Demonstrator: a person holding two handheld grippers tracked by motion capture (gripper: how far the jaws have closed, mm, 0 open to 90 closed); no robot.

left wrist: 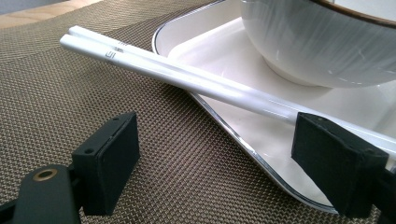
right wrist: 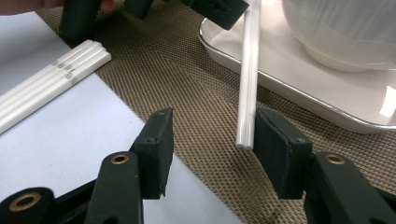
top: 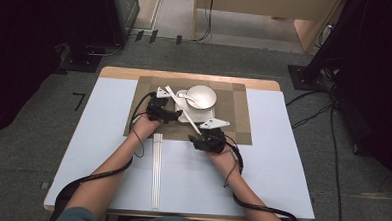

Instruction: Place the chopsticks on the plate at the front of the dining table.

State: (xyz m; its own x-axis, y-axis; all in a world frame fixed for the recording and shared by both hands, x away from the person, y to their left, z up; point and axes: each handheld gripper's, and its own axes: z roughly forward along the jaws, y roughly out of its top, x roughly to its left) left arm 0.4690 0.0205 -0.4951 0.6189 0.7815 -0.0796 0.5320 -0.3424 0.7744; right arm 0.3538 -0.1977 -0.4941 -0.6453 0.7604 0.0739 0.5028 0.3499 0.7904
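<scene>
Chopsticks (top: 184,110), one white pair, lie slantwise over the plate (top: 207,114) on the placemat (top: 238,122). High view: count one bowl (top: 201,96), one spoon (top: 184,96), one plate, and one spare bundle (top: 156,171) on the bare table; the left gripper (top: 173,114) and right gripper (top: 200,137) flank the pair. Left gripper view: the left gripper (left wrist: 215,154) stands released, its jaws wide, and the chopsticks (left wrist: 187,79) pass behind one jaw. Right gripper view: the right gripper (right wrist: 212,135) is likewise released; the near end of the chopsticks (right wrist: 247,84) touches one pad only. Centre that end between both pads, then close squarely so that both sticks are caught together. The spare bundle (right wrist: 51,79) shows at least three sticks.
</scene>
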